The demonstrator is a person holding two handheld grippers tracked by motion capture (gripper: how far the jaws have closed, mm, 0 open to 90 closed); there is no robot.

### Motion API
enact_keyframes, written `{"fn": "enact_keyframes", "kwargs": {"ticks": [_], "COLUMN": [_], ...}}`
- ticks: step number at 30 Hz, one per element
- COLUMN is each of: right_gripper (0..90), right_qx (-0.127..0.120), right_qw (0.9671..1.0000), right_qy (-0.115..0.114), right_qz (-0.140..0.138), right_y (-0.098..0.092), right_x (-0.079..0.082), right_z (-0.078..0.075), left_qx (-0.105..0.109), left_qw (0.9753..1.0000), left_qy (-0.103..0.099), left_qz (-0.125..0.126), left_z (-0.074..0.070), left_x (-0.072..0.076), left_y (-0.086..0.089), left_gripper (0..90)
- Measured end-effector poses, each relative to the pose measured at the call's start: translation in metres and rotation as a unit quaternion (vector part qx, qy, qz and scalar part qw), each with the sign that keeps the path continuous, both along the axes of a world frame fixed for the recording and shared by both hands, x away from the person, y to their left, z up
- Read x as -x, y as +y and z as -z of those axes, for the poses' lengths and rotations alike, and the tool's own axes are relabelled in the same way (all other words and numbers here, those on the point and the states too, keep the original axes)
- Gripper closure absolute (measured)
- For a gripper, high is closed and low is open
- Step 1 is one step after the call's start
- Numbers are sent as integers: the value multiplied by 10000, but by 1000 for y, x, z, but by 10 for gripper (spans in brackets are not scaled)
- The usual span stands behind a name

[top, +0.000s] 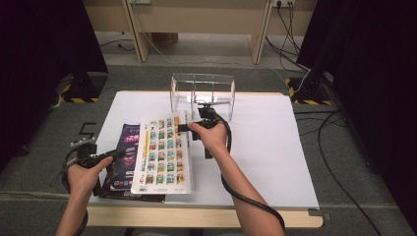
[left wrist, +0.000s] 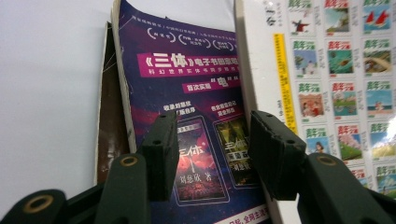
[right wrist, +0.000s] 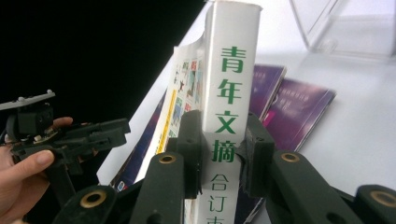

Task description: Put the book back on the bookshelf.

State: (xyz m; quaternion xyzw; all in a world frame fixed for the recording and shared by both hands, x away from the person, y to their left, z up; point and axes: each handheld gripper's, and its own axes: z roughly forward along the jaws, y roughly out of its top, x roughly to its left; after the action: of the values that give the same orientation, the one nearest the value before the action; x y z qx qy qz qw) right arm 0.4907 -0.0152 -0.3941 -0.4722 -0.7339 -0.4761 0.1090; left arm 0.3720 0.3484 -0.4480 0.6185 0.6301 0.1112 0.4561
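Both forearms come up from the near edge of the table. The left hand [top: 84,173] sits low at the left edge of the table, wrapped around the left gripper [top: 118,153], which points right; its jaws stand apart with nothing between them, as the left gripper view shows [left wrist: 212,154]. The right arm reaches further forward and inward, the right hand [top: 212,136] gripping the right gripper [top: 183,127], which points left. In the right gripper view its jaws [right wrist: 224,154] are pressed in from both sides. A black cable loops back along the right forearm.
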Motion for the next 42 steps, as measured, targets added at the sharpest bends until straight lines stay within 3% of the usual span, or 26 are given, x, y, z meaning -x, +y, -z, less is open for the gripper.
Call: {"fn": "enact_keyframes", "kwargs": {"ticks": [4,10,14,27,42], "right_gripper": [740,740,740,741,741], "right_qx": [54,93,162,298,372], "right_qw": [9989,9963,9919,9848,9698], "right_qy": [-471,-837,-1205,-1576,-2118], "right_qz": [72,191,369,671,1150], "right_y": [-9,-20,-30,-46,-74], "right_x": [9,18,25,33,42], "right_z": [-20,-41,-58,-77,-102], "left_qx": [23,57,55,80,98], "left_qw": [10000,10000,10000,9999,9999], "left_qy": [-24,-47,-53,-75,-56], "left_qz": [35,21,2,-28,-11], "left_z": [-2,-2,-3,-3,-1], "left_x": [1,2,2,3,3], "left_y": [-1,-1,-1,0,-2], "left_gripper": [522,524,521,522,516]}}
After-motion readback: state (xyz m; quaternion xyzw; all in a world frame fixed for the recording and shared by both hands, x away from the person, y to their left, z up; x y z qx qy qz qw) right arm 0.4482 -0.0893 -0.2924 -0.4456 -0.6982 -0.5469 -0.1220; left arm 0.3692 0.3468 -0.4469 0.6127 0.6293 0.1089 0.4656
